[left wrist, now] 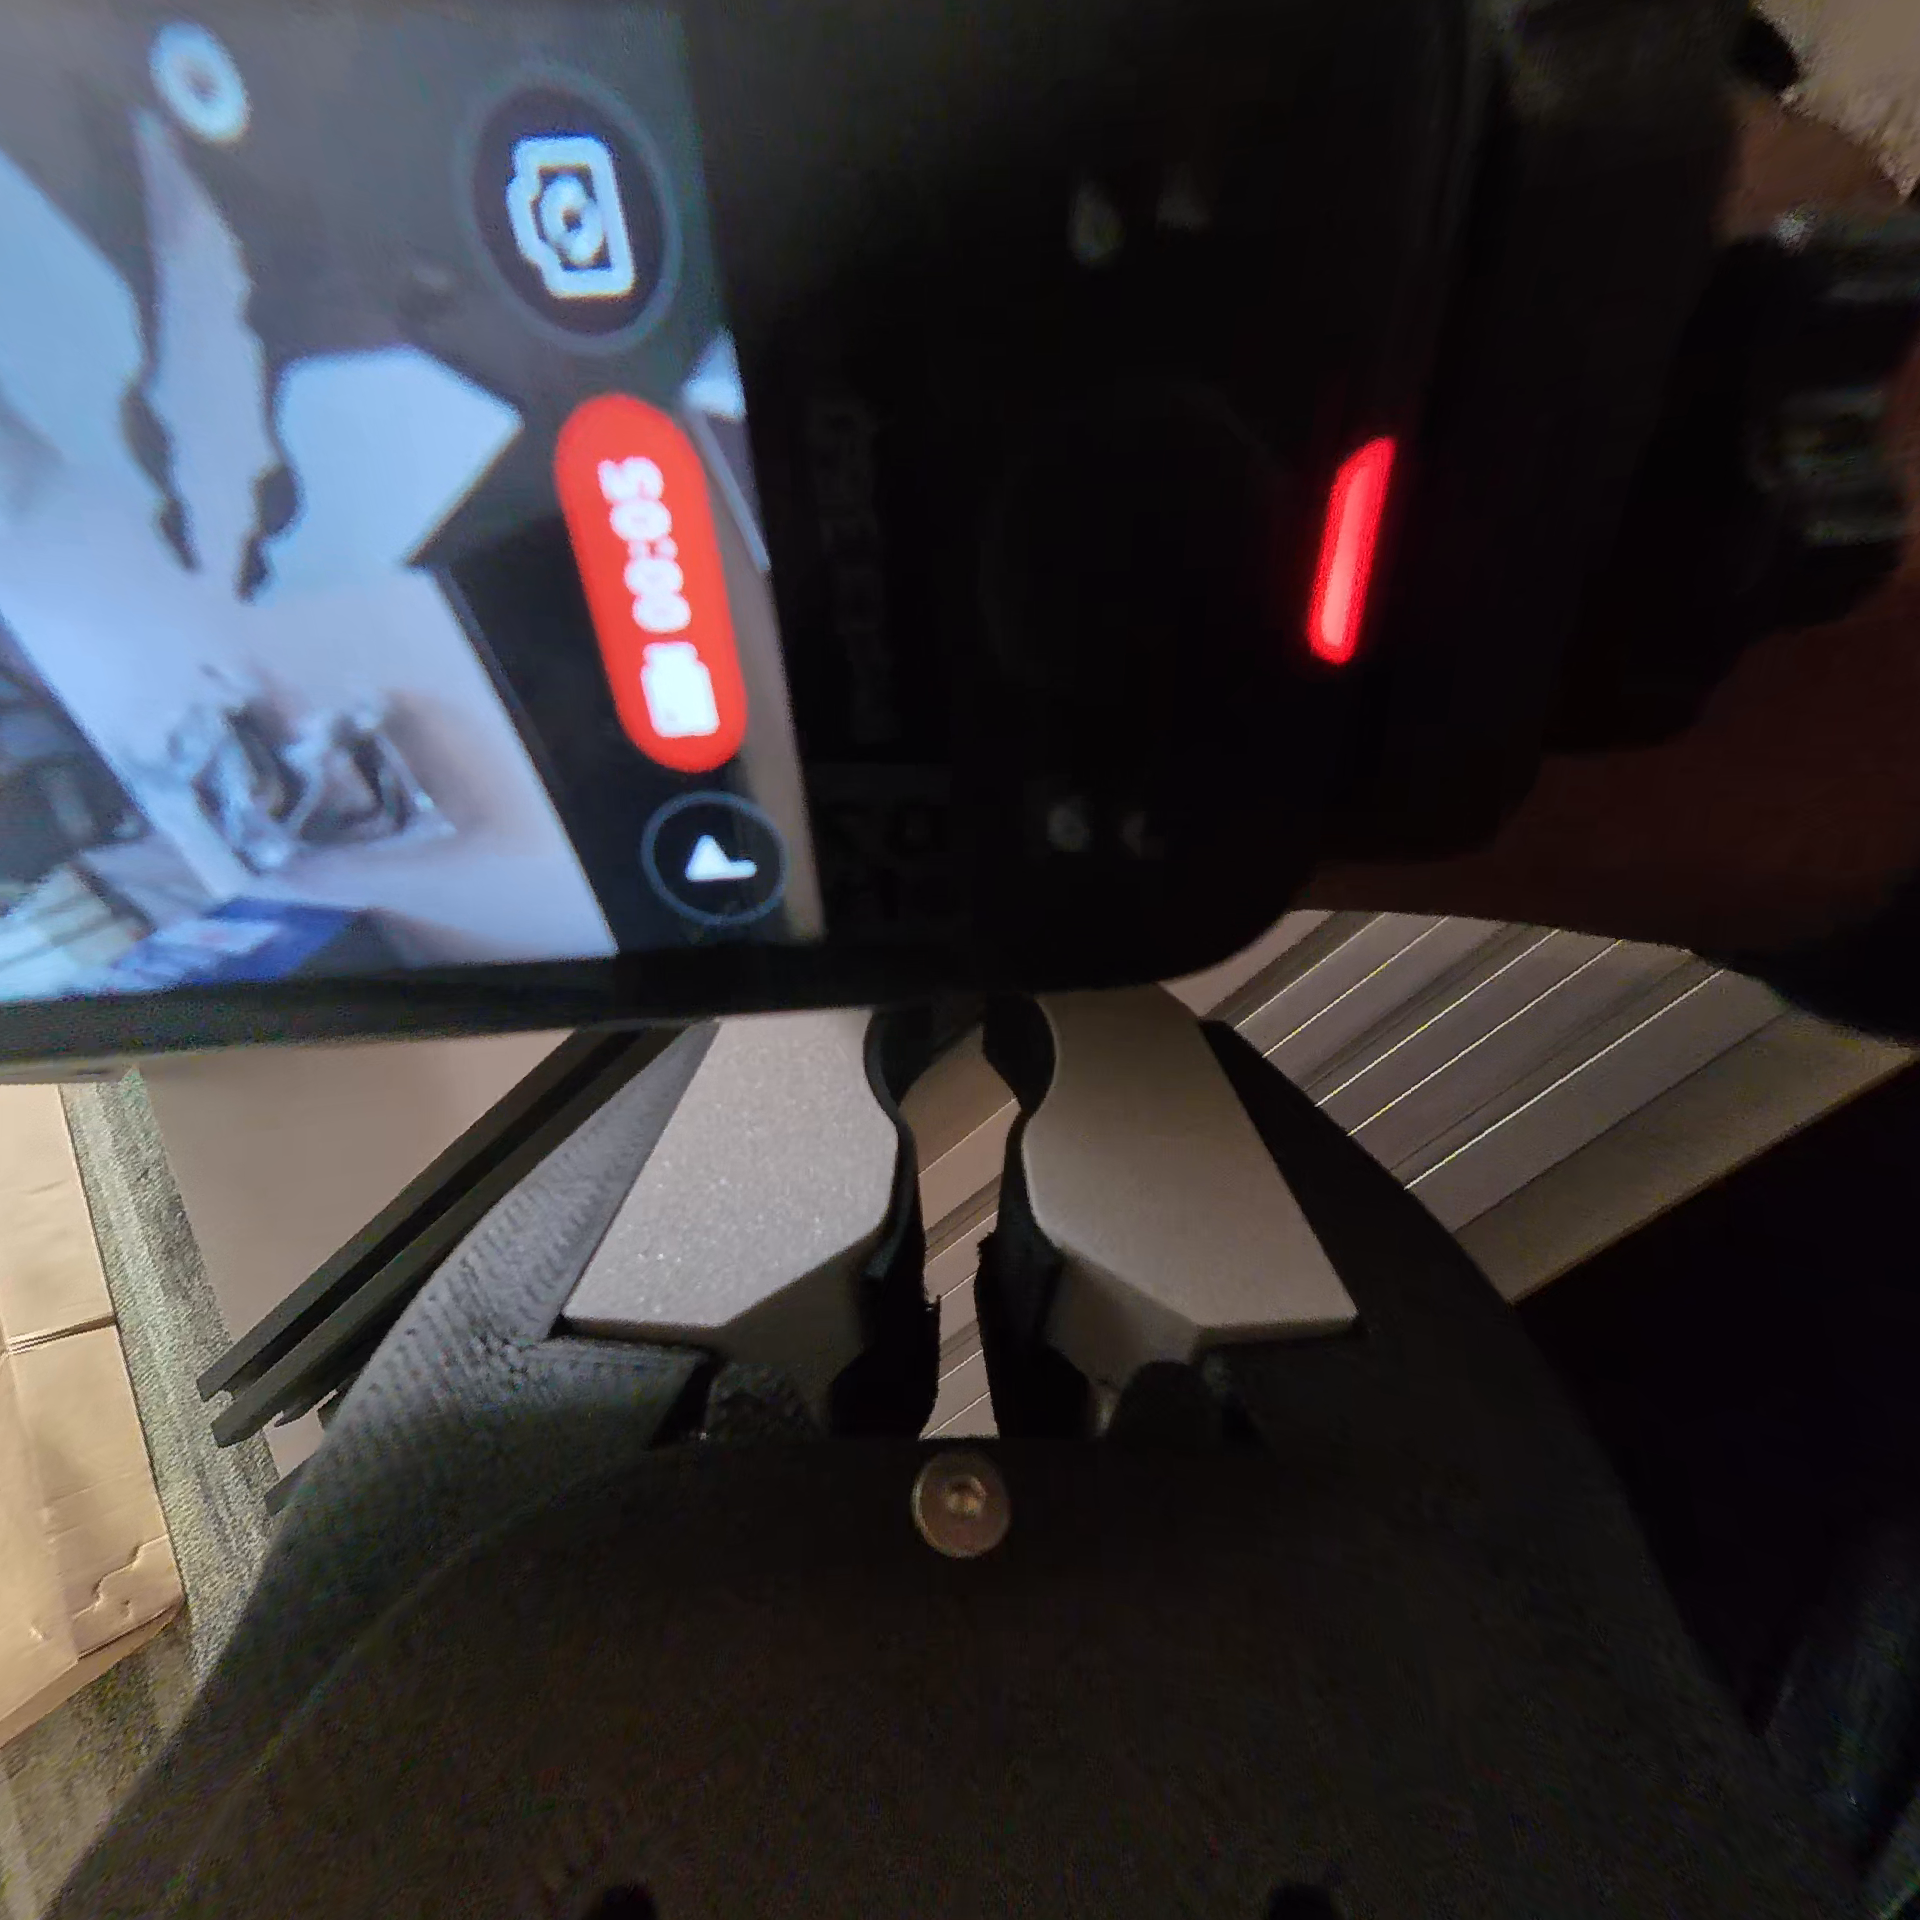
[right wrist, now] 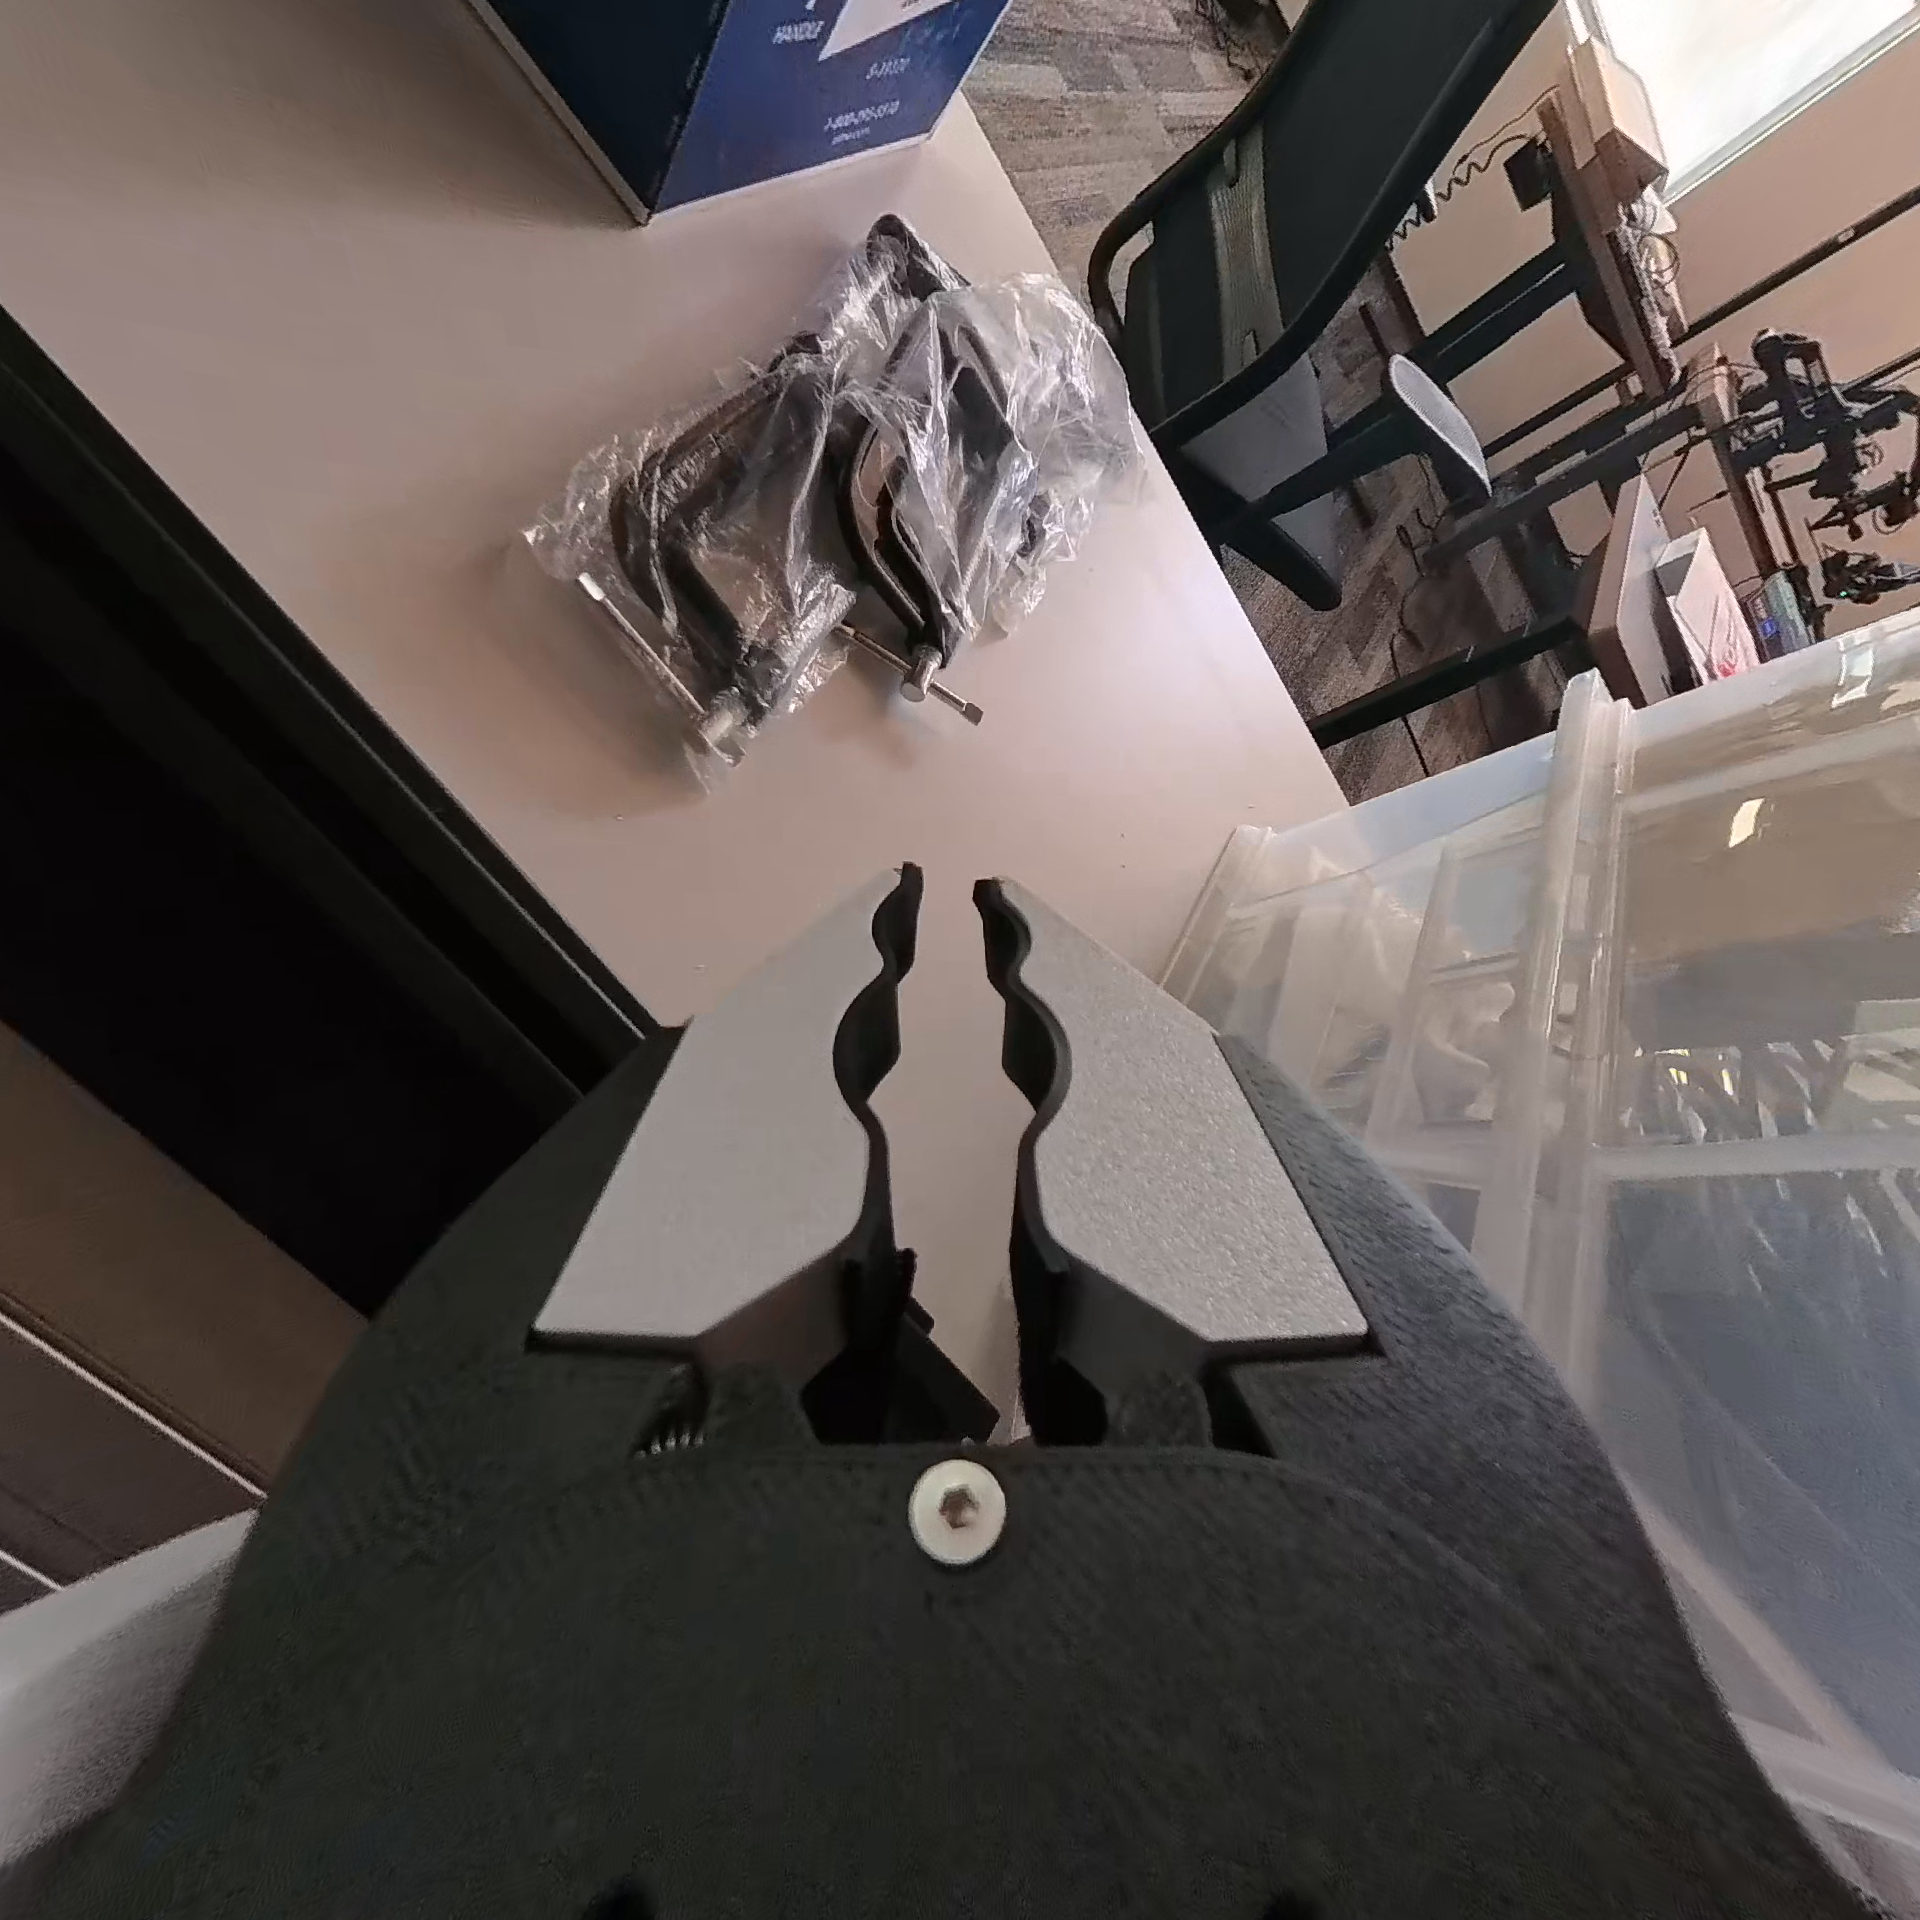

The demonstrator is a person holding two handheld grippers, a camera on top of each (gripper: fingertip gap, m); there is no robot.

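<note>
**Writing and signs in view**

A lit phone screen close before the left tool carries a red pill-shaped badge with white digits, plus white camera and arrow icons. A dark blue cardboard box at the far end of the beige bench bears white printed lettering and numbers.

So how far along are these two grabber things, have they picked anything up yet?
Nothing looks handled yet. The black C-clamps in clear plastic bags lie untouched on the beige table, beyond the right gripper, which holds nothing, its jaws slightly apart. The left gripper is also empty, its tips against a black device with a lit screen and a red light. In hand: nothing. What is left cannot be told.
</note>
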